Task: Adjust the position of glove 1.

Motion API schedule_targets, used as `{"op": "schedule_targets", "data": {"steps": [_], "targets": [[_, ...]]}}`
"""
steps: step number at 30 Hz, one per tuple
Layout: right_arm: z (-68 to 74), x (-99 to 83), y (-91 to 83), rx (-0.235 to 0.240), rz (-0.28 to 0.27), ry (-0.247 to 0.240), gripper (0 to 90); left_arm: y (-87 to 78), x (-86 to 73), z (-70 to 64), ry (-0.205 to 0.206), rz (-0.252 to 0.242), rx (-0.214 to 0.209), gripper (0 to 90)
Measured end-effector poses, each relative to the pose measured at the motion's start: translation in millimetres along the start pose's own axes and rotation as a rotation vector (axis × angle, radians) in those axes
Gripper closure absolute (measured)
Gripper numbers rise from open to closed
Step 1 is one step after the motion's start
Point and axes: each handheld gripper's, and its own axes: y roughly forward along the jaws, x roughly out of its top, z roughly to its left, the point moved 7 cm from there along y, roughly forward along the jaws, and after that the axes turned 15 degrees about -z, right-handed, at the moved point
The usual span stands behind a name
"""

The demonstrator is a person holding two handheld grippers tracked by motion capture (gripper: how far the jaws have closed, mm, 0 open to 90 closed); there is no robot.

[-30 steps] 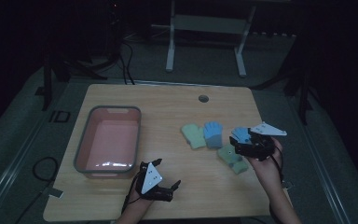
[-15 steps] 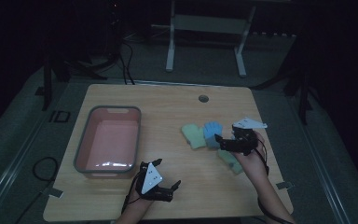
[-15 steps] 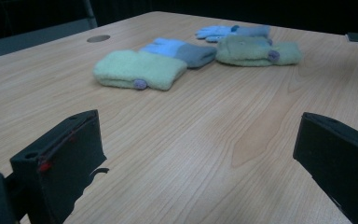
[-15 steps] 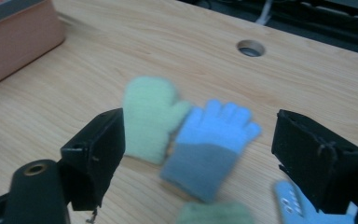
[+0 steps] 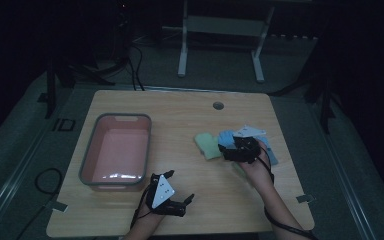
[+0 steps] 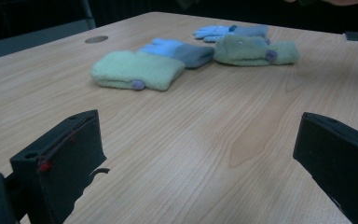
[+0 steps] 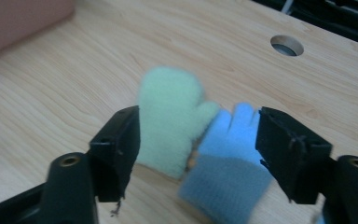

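Your right gripper (image 5: 228,148) hovers with its jaws spread wide over the green mitten (image 7: 170,116) and the blue glove (image 7: 230,154) — the two lie touching, right of the table's middle, below the round cable hole (image 5: 218,105). Another green mitten (image 6: 256,50) and a second blue glove (image 6: 228,31) lie just beyond. Your left gripper (image 5: 185,201) rests near the front edge — jaws open, empty — beside the pink tub (image 5: 87,160).
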Motion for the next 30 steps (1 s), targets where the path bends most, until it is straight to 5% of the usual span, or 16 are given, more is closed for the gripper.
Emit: {"op": "schedule_targets", "data": {"steps": [6, 11, 18, 30], "targets": [[5.3, -10.2, 17.9, 0.03, 0.042, -0.007, 43.3, 0.0, 0.0, 0.1, 0.0, 0.0, -0.001, 1.7], [9.2, -14.9, 31.9, 0.041, 0.052, -0.015, 43.4, 0.1, 0.0, -0.3, -0.003, -0.001, -0.004, 1.7], [10.2, -15.8, 48.2, 0.089, 0.071, 0.03, 60.6, 0.1, 0.0, -0.3, -0.001, -0.001, -0.004, 1.8], [13.5, -22.6, 77.3, 0.109, 0.091, 0.018, 62.0, 0.1, 0.1, -0.4, -0.005, -0.003, -0.006, 1.7]]}}
